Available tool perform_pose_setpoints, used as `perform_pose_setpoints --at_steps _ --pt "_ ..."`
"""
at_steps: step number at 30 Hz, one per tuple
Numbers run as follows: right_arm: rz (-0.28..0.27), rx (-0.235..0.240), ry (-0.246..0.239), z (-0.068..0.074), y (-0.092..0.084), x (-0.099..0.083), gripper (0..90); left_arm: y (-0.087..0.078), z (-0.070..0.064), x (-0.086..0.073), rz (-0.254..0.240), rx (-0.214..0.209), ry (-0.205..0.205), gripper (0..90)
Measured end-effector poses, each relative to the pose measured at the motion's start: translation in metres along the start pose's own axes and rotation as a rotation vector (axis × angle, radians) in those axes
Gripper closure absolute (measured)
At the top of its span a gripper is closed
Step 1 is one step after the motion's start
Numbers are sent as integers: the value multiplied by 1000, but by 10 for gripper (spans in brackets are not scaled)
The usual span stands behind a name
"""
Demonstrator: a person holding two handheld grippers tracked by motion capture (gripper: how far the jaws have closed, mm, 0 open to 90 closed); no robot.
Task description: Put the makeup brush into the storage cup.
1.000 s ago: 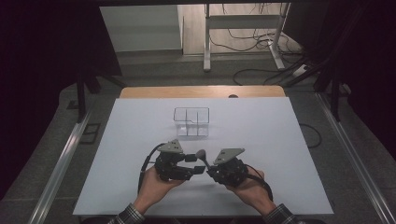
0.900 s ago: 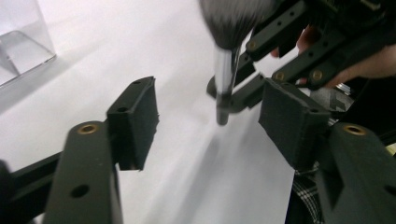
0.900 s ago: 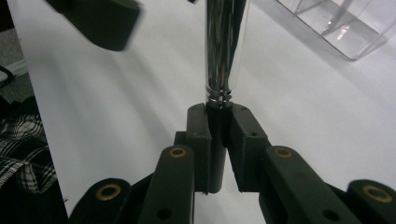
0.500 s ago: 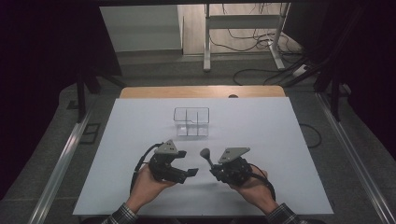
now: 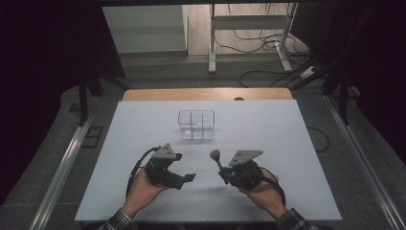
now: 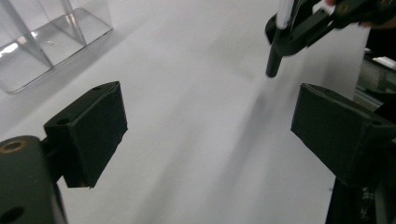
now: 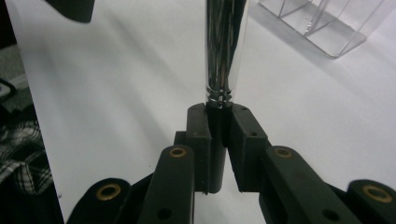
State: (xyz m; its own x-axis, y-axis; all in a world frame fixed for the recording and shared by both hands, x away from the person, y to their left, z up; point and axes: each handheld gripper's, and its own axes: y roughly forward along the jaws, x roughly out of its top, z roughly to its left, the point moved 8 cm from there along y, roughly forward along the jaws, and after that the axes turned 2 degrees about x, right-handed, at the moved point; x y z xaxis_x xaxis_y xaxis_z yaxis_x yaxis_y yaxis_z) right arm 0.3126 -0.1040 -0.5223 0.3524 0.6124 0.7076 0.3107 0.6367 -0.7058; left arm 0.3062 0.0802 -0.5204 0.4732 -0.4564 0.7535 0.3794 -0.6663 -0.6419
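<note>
My right gripper (image 5: 224, 176) is shut on the black handle of a brush (image 5: 216, 160), low on the white table. The brush rises up and away from the jaws, with a shiny chrome ferrule (image 7: 224, 51) and a dark rounded head (image 5: 215, 154). In the right gripper view the jaws (image 7: 219, 119) clamp the handle just below the ferrule. My left gripper (image 5: 186, 179) is open and holds nothing, a short way left of the brush. Between its wide-apart pads (image 6: 91, 128) I see bare table. Farther off, the handle end (image 6: 273, 63) sticks out below the right gripper (image 6: 303, 32).
A clear, divided acrylic organiser (image 5: 196, 125) stands at the table's middle, beyond both grippers, and also shows as a clear box (image 6: 46, 42) and a clear box (image 7: 327, 25). The white tabletop (image 5: 287, 143) has a wooden strip (image 5: 206, 94) along its far edge.
The two grippers were close together around the brush. The left gripper has drawn away to the left, open, and the brush stays in the right gripper.
</note>
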Motion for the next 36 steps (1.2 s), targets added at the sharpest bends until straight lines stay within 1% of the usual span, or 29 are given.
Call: perform_pose_setpoints --at_steps 4,5,8,9,15,16,19,22,23,28,34,36 --pt "-24 6 31 -3 -3 1 786 -1 3 -4 4 13 3 94" --pt "-26 7 35 -3 -3 1 786 -1 4 -6 11 19 9 91" --pt "-31 3 44 -6 -5 0 786 -1 6 -10 28 44 25 81" --pt "-33 3 48 -6 -6 0 786 -1 7 -13 35 58 32 75" --pt "-43 2 62 -9 -8 0 786 -3 10 -19 48 85 40 52" --pt "-52 9 58 -9 -9 0 786 -4 11 -20 49 89 39 48" --pt "-64 18 41 -8 -10 1 786 -5 12 -24 45 91 29 38" --pt "-62 11 30 -8 -11 1 786 -6 14 -27 43 96 21 32" --pt "-61 9 31 -8 -11 1 786 -8 15 -29 45 99 26 30" --pt "-74 4 48 -11 -12 3 786 -13 18 -35 32 113 17 23" --pt "-91 3 50 -14 -14 6 786 -20 21 -42 9 96 -24 19" --pt "-95 -3 49 -16 -14 7 786 -22 23 -44 9 102 -30 17"
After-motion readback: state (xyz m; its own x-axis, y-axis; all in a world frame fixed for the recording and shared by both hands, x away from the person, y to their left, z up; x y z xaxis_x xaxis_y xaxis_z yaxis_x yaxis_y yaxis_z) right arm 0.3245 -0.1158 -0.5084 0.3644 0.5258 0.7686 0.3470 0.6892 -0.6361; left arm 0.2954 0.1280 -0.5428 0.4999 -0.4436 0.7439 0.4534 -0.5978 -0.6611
